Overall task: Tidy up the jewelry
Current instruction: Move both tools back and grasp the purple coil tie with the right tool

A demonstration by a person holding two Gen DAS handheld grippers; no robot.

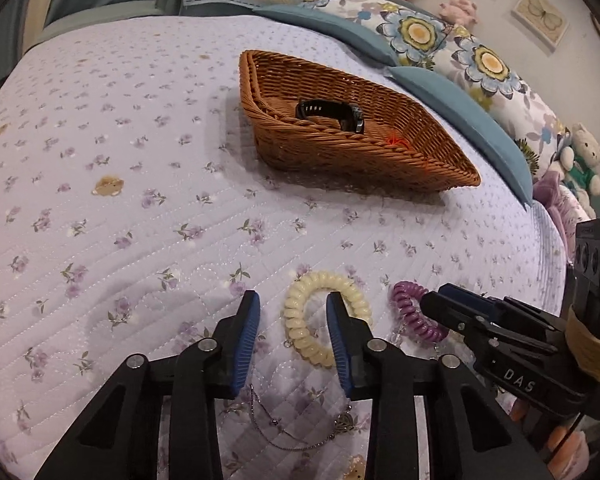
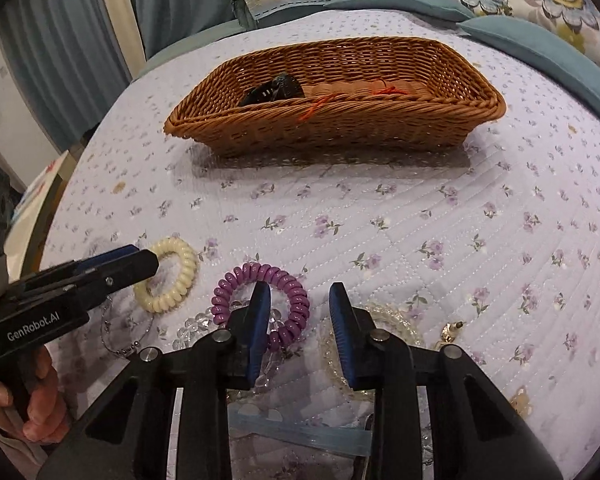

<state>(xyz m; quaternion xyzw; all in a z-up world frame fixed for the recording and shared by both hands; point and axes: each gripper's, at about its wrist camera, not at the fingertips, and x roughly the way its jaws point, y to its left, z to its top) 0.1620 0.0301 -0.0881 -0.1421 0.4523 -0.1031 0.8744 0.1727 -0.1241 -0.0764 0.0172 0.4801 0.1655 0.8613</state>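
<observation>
On the quilt near you lie a cream coil hair tie (image 1: 324, 317) and, to its right, a purple one (image 2: 261, 303), both flat. A thin silver chain (image 1: 296, 432) lies nearest. Your far wicker basket (image 2: 340, 128) holds a black watch (image 1: 332, 114) and red thread (image 2: 320, 104).

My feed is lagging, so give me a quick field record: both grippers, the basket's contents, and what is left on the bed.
left gripper: open, straddling one side of the cream coil hair tie
right gripper: open, one finger inside the purple coil hair tie
basket: holds a black watch and a red string
on bedspread: both hair ties, silver chain, clear bead bracelet
</observation>
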